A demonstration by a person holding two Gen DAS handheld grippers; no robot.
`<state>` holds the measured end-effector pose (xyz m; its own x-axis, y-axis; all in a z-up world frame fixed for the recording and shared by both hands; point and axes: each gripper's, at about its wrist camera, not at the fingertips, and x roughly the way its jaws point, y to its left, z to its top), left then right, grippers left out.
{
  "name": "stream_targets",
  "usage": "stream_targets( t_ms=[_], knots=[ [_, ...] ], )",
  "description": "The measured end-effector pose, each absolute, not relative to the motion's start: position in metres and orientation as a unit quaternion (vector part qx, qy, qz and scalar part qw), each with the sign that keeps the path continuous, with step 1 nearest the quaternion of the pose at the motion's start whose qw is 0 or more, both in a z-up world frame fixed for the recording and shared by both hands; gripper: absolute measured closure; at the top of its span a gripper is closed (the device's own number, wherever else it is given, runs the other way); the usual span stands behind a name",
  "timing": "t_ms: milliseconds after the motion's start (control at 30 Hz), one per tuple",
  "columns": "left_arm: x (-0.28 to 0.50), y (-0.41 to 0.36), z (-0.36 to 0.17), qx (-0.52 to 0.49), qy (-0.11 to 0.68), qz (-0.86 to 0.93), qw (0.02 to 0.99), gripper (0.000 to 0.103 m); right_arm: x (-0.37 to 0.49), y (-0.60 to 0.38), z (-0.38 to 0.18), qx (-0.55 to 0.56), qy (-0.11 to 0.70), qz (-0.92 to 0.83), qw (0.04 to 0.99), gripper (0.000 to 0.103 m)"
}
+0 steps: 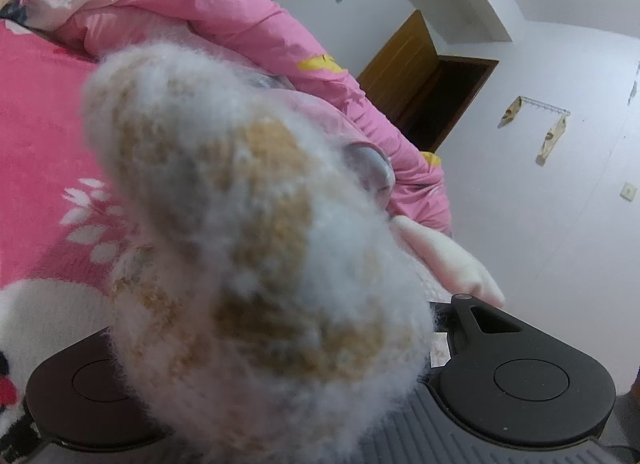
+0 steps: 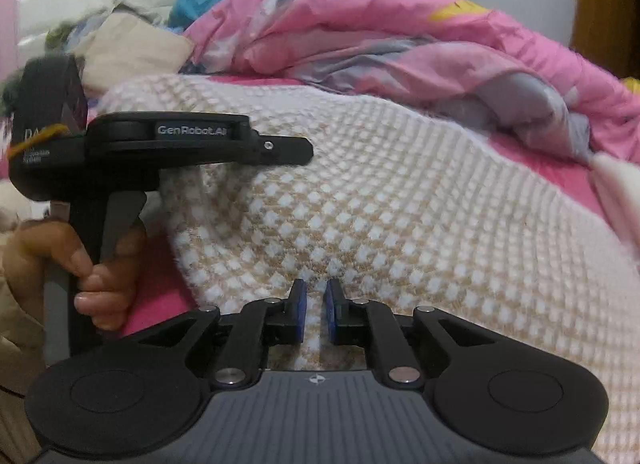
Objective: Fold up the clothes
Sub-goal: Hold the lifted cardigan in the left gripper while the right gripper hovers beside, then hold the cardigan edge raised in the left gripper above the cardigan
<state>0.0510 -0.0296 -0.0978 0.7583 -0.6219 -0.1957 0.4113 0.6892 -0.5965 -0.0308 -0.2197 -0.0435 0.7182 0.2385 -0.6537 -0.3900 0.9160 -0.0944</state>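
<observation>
A fuzzy knit sweater [image 2: 380,192], white with tan checks, lies on a bed with a bright pink sheet [image 1: 40,112]. A puffy pink quilt [image 2: 400,36] is bunched up behind it.

The left gripper [image 2: 296,152] comes in from the side, and a hand [image 2: 100,272] squeezes its handle. In its own camera, a big lump of the sweater [image 1: 248,244] fills the view and hides the fingers. So the fingers cannot be seen there, but the wool is bunched right where they would be. It looks like this gripper is holding a thick wad of the sweater, with its fingers partly closed around it.

The right gripper [image 2: 316,312] is at the near edge of the sweater. Its blue pads [image 2: 298,314] are very close together, with just a thin gap. A bit of the knit sits in that gap, so it looks pinched on the sweater's edge.

How far is the job? Not very far, I think. The sweater is still puffed up and wrinkly, not flat and not a neat square. Both grippers seem to have a hold of it, so a fold may be just starting. A white sleeve [image 1: 448,260] sticks out to the side in the left view and is not tucked in yet. The sweater still has to be folded over, smoothed, and made tidy.
</observation>
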Motion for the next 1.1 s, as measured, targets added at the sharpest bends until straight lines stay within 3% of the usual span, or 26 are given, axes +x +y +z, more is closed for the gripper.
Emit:
stream_targets(
  t_ms=[133, 333, 400, 533, 633, 733, 867, 1100],
  knots=[
    [0.051, -0.028, -0.099, -0.276, 0.194, -0.289, 0.896, 0.066, -0.022, -0.225, -0.013, -0.112, 0.310, 0.147, 0.932, 0.092],
    [0.048, -0.031, -0.099, -0.269, 0.191, -0.287, 0.899, 0.066, 0.020, -0.253, -0.047, -0.070, 0.330, 0.120, 0.934, 0.092],
    [0.048, -0.029, -0.099, -0.274, 0.190, -0.287, 0.898, 0.066, 0.026, -0.249, -0.031, -0.067, 0.354, 0.113, 0.926, 0.092],
    [0.048, -0.029, -0.099, -0.276, 0.188, -0.286, 0.898, 0.066, 0.041, -0.252, -0.012, -0.075, 0.324, 0.089, 0.939, 0.092],
    [0.049, -0.029, -0.099, -0.274, 0.190, -0.286, 0.898, 0.066, 0.060, -0.258, -0.052, -0.059, 0.352, 0.099, 0.929, 0.091],
    [0.047, -0.028, -0.099, -0.276, 0.187, -0.286, 0.898, 0.066, 0.069, -0.257, -0.034, -0.045, 0.380, 0.093, 0.919, 0.091],
    [0.046, -0.029, -0.099, -0.279, 0.185, -0.284, 0.898, 0.066, 0.086, -0.259, -0.007, -0.044, 0.332, 0.075, 0.939, 0.091],
    [0.042, -0.028, -0.099, -0.285, 0.186, -0.284, 0.897, 0.065, 0.132, -0.274, -0.027, 0.001, 0.365, 0.070, 0.929, 0.091]
  ],
)
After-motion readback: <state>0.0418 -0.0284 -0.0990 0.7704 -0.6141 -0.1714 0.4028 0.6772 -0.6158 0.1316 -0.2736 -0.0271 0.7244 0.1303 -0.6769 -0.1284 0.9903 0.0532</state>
